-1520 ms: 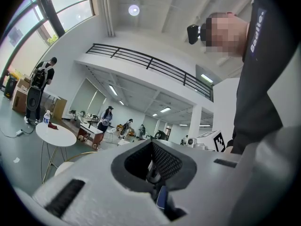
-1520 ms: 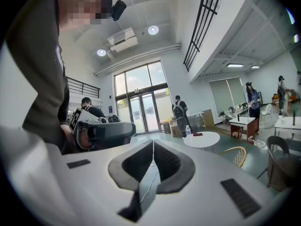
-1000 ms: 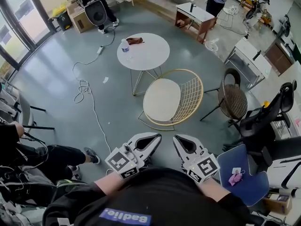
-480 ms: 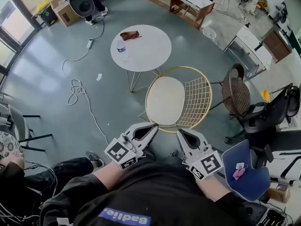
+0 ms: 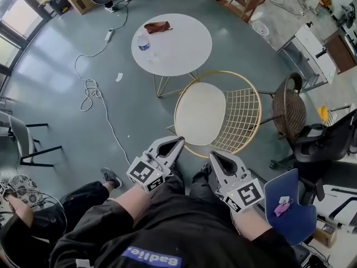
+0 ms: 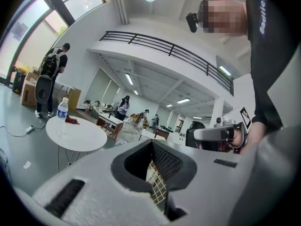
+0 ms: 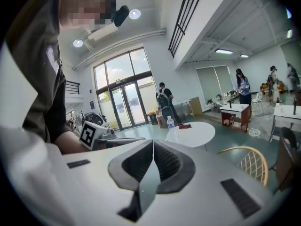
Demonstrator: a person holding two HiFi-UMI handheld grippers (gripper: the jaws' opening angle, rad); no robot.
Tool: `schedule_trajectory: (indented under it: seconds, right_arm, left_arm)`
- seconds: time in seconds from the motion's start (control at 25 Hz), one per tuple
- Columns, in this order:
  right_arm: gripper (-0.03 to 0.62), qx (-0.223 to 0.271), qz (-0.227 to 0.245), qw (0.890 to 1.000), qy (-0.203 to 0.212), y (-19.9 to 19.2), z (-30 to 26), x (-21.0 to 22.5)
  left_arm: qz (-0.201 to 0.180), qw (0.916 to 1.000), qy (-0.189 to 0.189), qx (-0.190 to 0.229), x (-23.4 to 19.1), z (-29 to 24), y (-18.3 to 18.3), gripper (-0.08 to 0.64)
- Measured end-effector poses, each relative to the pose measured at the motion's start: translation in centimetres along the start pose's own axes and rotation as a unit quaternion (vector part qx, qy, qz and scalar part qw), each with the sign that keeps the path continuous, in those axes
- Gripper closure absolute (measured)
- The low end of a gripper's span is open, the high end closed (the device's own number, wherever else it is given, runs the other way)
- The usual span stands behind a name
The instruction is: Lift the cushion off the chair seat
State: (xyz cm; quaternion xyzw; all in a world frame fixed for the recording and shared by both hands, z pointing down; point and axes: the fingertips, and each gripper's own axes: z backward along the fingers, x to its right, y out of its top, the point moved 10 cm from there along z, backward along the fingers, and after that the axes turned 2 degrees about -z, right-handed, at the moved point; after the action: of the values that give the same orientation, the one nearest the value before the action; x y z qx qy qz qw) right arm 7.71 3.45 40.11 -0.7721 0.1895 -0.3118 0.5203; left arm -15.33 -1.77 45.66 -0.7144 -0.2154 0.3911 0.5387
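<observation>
A round cream cushion (image 5: 199,113) lies on the seat of a gold wire chair (image 5: 241,116), straight ahead of me in the head view. My left gripper (image 5: 179,141) is shut and empty, its tip just short of the chair's near rim. My right gripper (image 5: 212,156) is also shut and empty, beside it and a little nearer to me. In the left gripper view the closed left gripper (image 6: 151,142) shows the chair's wire mesh (image 6: 158,186) through the gap behind the tips. In the right gripper view the right gripper (image 7: 153,143) points past the chair's gold rim (image 7: 248,160).
Behind the chair stands a white round table (image 5: 184,52) with a water bottle (image 5: 144,42) and a brown cloth (image 5: 157,27). A brown wicker chair (image 5: 289,113), a black office chair (image 5: 326,144) and a blue chair (image 5: 290,202) crowd the right. A cable (image 5: 95,96) trails on the floor at left.
Both grippers have moved forward and lower, towards the gold chair, which now lies closer beneath them. Both stay shut and empty.
</observation>
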Motion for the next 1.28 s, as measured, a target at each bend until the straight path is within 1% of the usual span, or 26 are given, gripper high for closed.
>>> schedule_trajectory:
  seconds: [0.12, 0.2, 0.4, 0.6, 0.92, 1.12, 1.2, 1.28]
  right_arm:
    - [0.565, -0.015, -0.006, 1.000, 0.004, -1.5, -0.7, 1.5]
    - [0.565, -0.021, -0.003, 1.000, 0.006, -2.1, -1.5, 2.6]
    - [0.565, -0.026, -0.001, 1.000, 0.012, -3.7, -4.4, 5.0]
    - [0.565, -0.034, -0.011, 0.999, 0.013, -5.8, -6.7, 7.1]
    - [0.565, -0.062, -0.028, 0.997, 0.020, -9.3, -9.8, 9.6]
    - [0.565, -0.064, -0.033, 0.997, 0.015, -10.6, -11.5, 11.7]
    - [0.565, -0.066, -0.035, 0.997, 0.017, -11.2, -12.1, 12.3]
    - [0.565, -0.069, -0.037, 0.997, 0.020, -11.7, -12.5, 12.8]
  left_arm:
    - [0.020, 0.9994, 0.026, -0.010, -2.0, -1.4, -2.4, 0.543]
    - [0.029, 0.9989, 0.036, -0.011, -3.1, -2.6, -3.4, 0.543]
    - [0.035, 0.9972, 0.061, -0.025, -6.0, -4.5, -6.1, 0.543]
    - [0.050, 0.9931, 0.091, -0.055, -9.3, -5.9, -10.5, 0.541]
    - [0.067, 0.9856, 0.112, -0.107, -14.5, -7.9, -17.3, 0.541]
    - [0.081, 0.9799, 0.124, -0.133, -17.2, -9.4, -21.1, 0.540]
    - [0.086, 0.9771, 0.130, -0.145, -18.4, -9.9, -22.6, 0.524]
    - [0.095, 0.9735, 0.135, -0.158, -19.6, -10.4, -24.2, 0.470]
